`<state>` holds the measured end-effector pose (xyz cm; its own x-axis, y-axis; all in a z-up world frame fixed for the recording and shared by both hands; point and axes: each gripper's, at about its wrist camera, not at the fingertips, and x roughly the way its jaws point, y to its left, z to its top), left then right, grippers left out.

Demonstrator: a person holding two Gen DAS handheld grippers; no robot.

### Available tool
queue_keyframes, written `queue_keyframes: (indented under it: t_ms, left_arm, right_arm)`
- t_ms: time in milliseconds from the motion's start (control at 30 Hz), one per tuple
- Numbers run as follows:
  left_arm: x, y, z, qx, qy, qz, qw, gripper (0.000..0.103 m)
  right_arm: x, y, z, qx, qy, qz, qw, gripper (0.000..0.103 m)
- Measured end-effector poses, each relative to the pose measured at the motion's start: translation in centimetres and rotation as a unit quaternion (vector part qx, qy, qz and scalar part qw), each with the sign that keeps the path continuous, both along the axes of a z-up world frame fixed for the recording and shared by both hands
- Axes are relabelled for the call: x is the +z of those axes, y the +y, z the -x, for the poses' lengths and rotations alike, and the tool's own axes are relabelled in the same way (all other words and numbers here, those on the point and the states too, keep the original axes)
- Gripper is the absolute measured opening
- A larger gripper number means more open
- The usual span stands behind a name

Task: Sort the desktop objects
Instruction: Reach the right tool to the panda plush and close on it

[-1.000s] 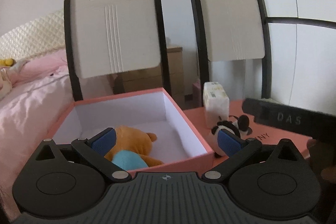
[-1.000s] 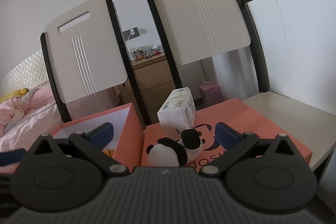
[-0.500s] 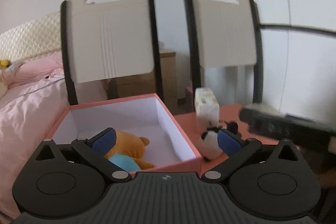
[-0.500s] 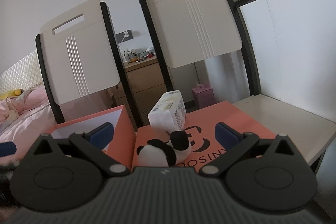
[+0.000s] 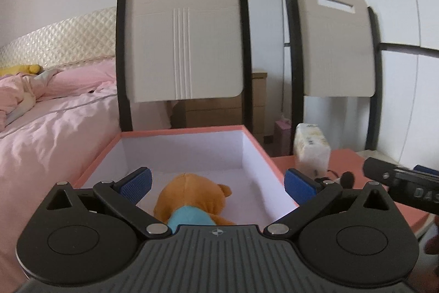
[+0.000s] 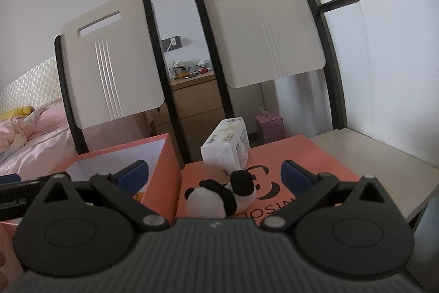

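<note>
An open salmon box [image 5: 258, 144] with white inner walls holds an orange plush bear [image 5: 192, 199] in a blue top. My left gripper [image 5: 218, 183] is open and empty above the box, the bear between its jaws. A panda plush [image 6: 219, 197] lies on the flat salmon box lid [image 6: 315, 153], beside a white tissue pack [image 6: 226, 146]. My right gripper [image 6: 214, 173] is open and empty, just short of the panda. The tissue pack [image 5: 311, 153] and a dark bit of the panda [image 5: 347, 177] show in the left wrist view. The box's right wall [image 6: 164, 169] shows in the right wrist view.
Two beige chairs [image 5: 186, 43] [image 6: 263, 24] stand behind the boxes. A pink bed [image 5: 55, 122] lies to the left. A wooden dresser [image 6: 197, 100] stands behind the chairs. The beige tabletop [image 6: 384, 161] extends right of the lid. The right gripper's body [image 5: 406, 188] crosses the left wrist view.
My left gripper has swung left, so the box and bear now sit centred between its jaws. My right gripper has shifted slightly; the panda still lies just ahead of it.
</note>
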<state>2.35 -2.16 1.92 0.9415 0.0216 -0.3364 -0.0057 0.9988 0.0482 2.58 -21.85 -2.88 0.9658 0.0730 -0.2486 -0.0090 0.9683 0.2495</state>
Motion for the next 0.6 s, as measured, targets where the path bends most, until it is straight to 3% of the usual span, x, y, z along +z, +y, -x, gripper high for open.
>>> queue_keyframes:
  t_ms: [600]
  left_arm:
    - [-1.8,1.8,-1.6,0.024,0.010,0.009,0.9996,0.103]
  right_arm:
    - [0.1,0.4,-0.7,0.040,0.030,0.030,0.998,0.103]
